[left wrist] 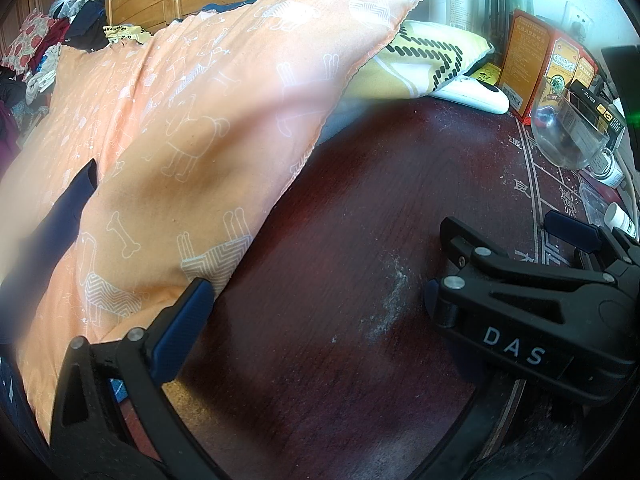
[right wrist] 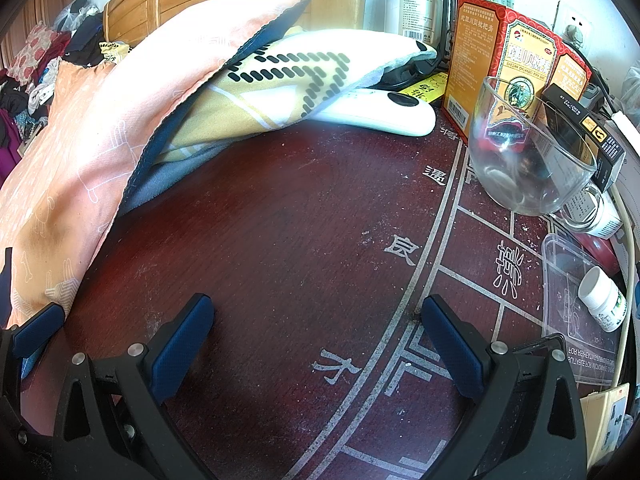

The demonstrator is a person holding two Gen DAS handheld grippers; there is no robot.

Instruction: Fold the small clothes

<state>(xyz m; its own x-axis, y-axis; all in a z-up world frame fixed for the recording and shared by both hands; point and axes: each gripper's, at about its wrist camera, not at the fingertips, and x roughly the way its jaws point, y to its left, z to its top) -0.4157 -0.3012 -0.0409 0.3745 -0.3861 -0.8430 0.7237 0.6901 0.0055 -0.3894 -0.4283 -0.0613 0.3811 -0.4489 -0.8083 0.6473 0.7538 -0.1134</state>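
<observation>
We judge that we are at the very start: no small garment is laid out on the dark red desk [right wrist: 280,220] yet, and both hand-held grippers hover over bare wood. The right hand-held gripper [right wrist: 316,332] stands wide open with nothing between its fingers. The left hand-held gripper [left wrist: 316,308] is also spread open; its left finger sits just beside the edge of the orange cushion [left wrist: 180,128], not pinching it.

The clothes [right wrist: 32,80] lie in a heap at the far left, well apart from both tools. The next move, as we see it, calls for reaching past the cushion to that heap and bringing one piece onto the clear middle of the desk.

On the right, a glass cup [right wrist: 528,160] stands upright and looks empty. Near it, a clear plastic tub [right wrist: 568,264] holds a small white bottle [right wrist: 604,300] lying on its side.
</observation>
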